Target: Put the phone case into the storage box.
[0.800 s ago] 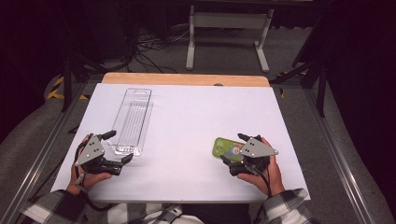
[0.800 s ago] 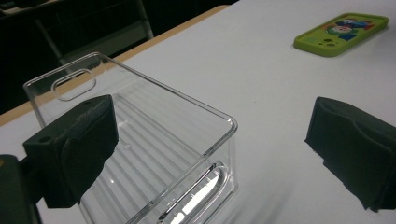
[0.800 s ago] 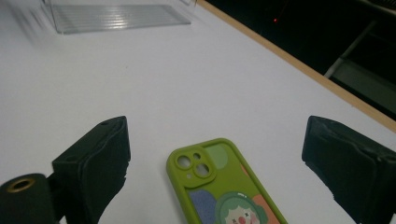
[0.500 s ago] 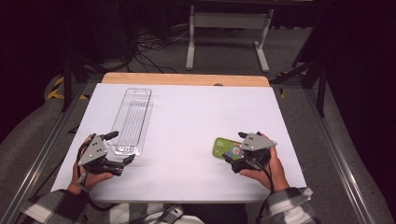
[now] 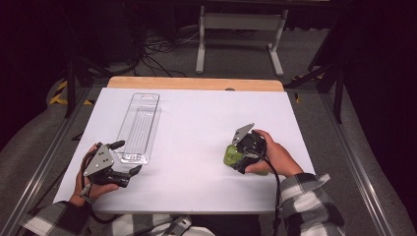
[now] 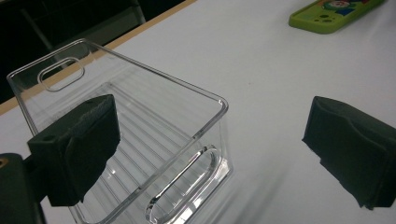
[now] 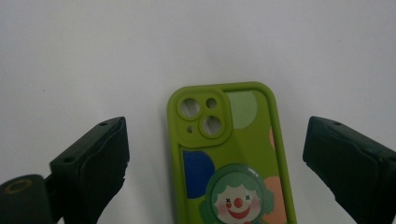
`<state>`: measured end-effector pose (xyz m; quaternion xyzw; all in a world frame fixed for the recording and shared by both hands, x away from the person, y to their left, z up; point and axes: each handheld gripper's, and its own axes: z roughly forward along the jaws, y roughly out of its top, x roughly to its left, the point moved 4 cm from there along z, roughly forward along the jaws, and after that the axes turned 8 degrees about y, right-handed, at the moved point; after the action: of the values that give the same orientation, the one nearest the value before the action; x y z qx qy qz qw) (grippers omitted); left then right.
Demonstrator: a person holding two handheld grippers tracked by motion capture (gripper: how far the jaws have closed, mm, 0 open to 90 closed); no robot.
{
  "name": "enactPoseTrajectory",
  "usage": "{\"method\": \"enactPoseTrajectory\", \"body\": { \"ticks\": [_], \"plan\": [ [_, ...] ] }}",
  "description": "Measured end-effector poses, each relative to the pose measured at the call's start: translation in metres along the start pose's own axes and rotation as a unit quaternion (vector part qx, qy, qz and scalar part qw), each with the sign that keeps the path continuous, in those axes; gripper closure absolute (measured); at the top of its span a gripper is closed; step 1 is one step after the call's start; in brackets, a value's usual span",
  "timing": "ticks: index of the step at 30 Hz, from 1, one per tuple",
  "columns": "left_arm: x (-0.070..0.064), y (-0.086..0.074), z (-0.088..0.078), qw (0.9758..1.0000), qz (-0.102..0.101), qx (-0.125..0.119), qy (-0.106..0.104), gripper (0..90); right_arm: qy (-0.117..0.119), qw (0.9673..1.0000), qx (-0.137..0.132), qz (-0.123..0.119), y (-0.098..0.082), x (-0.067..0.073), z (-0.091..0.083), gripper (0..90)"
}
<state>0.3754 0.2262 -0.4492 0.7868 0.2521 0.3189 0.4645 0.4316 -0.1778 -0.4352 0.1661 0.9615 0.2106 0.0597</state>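
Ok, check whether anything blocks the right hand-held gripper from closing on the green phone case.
Nothing visible does. The right hand-held gripper is open, with the green phone case flat on the white table between its jaws and bare table on either side of the case.

On the table [image 5: 196, 113], the clear bin [image 5: 139, 127] lies lengthwise at the left, its near end just ahead of the left gripper [image 5: 129, 158]. The phone case [image 5: 230, 156] lies at the right, seemingly flat, between the right gripper's [image 7: 215, 154] jaws.
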Motion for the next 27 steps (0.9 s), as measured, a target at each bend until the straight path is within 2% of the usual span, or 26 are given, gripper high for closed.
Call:
{"method": "enactPoseTrajectory", "body": {
  "ticks": [3,7,11,13,16,20,27],
  "plan": [
    [-0.001,-0.001,0.000,1.0000,-0.003,0.002,-0.002,4.1,0.015,0.9993,0.034,-0.002,0.002,-0.008,0.012,8.5],
    [-0.003,-0.002,0.000,0.9999,-0.002,0.007,-0.007,4.1,0.035,0.9976,0.060,-0.003,0.004,-0.013,0.019,9.0],
    [-0.004,-0.002,0.001,0.9999,-0.003,0.011,-0.010,4.1,0.050,0.9962,0.071,-0.002,0.005,-0.020,0.023,9.7],
    [-0.004,-0.002,0.001,0.9999,0.002,0.012,-0.012,4.1,0.055,0.9953,0.080,-0.003,0.006,-0.022,0.027,9.6],
    [-0.005,-0.003,0.001,0.9998,-0.002,0.014,-0.016,4.2,0.067,0.9942,0.084,-0.005,0.009,-0.022,0.032,10.4],
    [-0.005,-0.004,0.001,0.9997,-0.001,0.015,-0.021,4.2,0.068,0.9932,0.094,-0.014,0.012,-0.024,0.040,12.6],
    [-0.005,-0.004,0.001,0.9996,-0.003,0.013,-0.023,4.2,0.083,0.9923,0.091,-0.012,0.012,-0.025,0.044,15.0]
  ]
}}
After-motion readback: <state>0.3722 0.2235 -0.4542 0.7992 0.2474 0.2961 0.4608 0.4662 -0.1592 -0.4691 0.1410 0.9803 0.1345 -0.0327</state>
